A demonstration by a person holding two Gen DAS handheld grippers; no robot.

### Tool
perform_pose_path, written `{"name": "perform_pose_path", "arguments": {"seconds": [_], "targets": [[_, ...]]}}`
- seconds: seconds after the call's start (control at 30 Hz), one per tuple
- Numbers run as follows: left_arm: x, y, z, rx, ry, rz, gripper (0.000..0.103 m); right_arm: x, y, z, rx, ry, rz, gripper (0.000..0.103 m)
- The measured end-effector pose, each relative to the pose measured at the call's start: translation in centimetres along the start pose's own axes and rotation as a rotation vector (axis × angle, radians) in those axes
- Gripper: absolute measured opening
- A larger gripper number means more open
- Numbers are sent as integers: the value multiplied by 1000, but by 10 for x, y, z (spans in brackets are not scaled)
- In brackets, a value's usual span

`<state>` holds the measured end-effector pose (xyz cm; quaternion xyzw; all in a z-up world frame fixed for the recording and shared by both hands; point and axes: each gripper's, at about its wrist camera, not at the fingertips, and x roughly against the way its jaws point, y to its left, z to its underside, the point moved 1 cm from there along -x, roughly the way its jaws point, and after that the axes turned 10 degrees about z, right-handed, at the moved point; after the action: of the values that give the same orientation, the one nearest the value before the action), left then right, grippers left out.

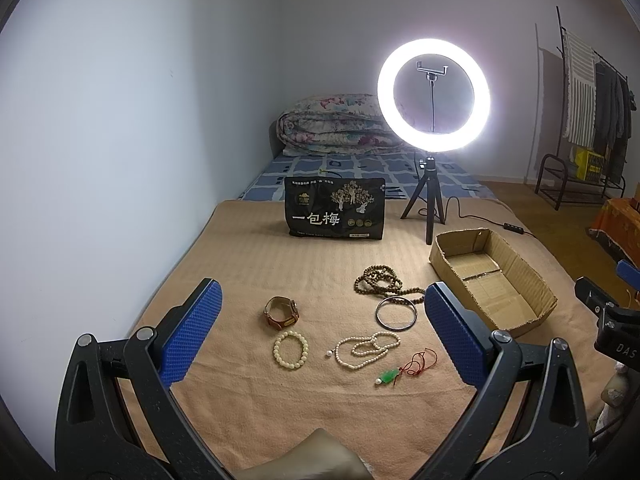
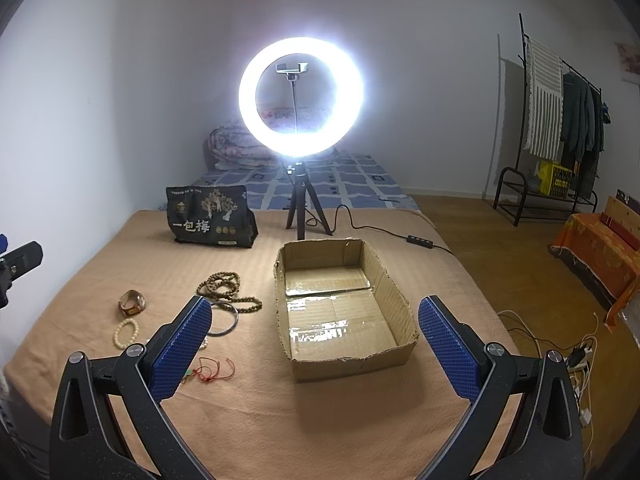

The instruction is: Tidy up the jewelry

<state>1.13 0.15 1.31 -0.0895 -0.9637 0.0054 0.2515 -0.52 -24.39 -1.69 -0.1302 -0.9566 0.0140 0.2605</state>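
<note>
Blanket (image 1: 248, 264) carries it all; box (image 2: 344, 304) sits empty, right of the jewelry. I hold the left gripper (image 1: 320, 332) wide above the pieces, the right gripper (image 2: 316, 344) wide over the box front. Wood beads (image 1: 384, 284) touch the bangle (image 1: 396, 312), so grabbing one likely drags the other. Pearl strand (image 1: 366, 348) and red-cord pendant (image 1: 404, 370) may snag or slip. Watch (image 1: 282, 312) and bead bracelet (image 1: 291, 349) lie apart, between my left fingers (image 1: 188, 340).
</note>
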Motion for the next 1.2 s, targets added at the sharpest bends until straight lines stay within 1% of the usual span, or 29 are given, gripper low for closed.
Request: {"name": "perform_pose_path", "arguments": {"seconds": [0.13, 0.17, 0.47, 0.5, 1.2], "targets": [[-3, 2, -5, 2, 1, 2, 103, 0, 0, 0, -1, 0, -1, 103], [3, -2, 5, -1, -5, 0, 103, 0, 0, 0, -1, 1, -1, 103], [1, -1, -2, 0, -3, 0, 103, 0, -1, -1, 0, 1, -7, 103], [3, -2, 5, 0, -5, -1, 103, 0, 0, -1, -1, 2, -8, 103], [4, -3, 6, 0, -8, -2, 103, 1, 1, -1, 1, 6, -17, 103]]}}
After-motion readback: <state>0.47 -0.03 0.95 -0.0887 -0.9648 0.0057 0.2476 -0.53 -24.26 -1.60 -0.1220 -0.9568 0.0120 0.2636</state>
